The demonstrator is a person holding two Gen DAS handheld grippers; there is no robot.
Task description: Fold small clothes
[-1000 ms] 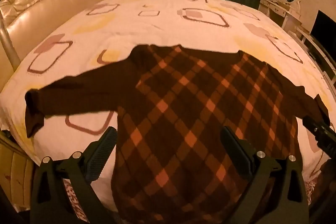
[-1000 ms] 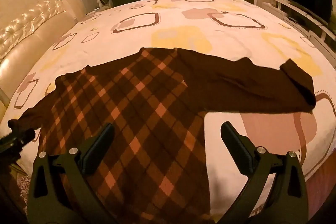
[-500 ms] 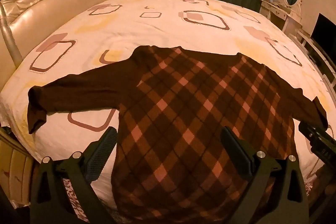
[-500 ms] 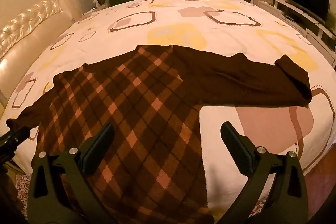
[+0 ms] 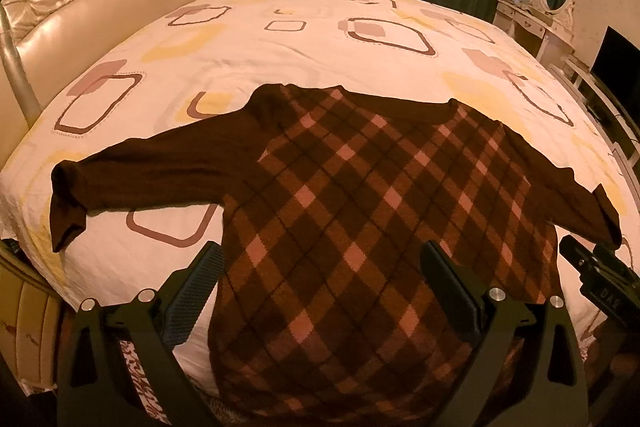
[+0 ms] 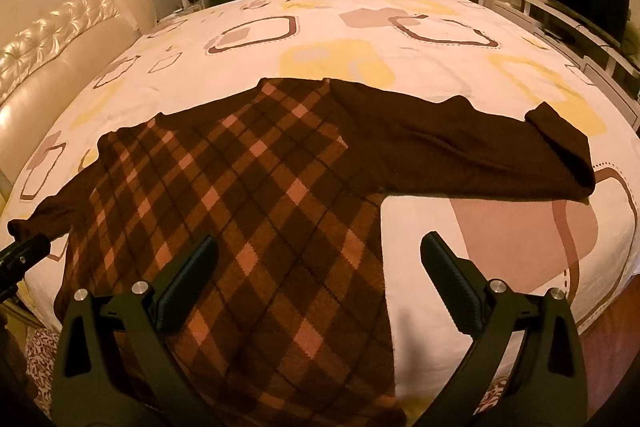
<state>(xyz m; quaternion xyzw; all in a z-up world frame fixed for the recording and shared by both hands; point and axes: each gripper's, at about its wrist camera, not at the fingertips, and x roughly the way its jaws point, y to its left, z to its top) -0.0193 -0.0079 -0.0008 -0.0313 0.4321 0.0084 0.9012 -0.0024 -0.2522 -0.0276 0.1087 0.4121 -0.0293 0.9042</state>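
Both claws hung spread and empty: the left gripper and right gripper hovered above the argyle sweater, which lay flat ahead on the bed. Letters "DAS" showed on the right gripper.

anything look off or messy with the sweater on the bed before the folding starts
Little stands out. The plaid sweater lies flat on the bed with both sleeves spread. Only the cuffs are untidy: the left cuff is crumpled and drooping at the bed's edge, and the right cuff is turned back on itself. Both grippers are open above the hem.
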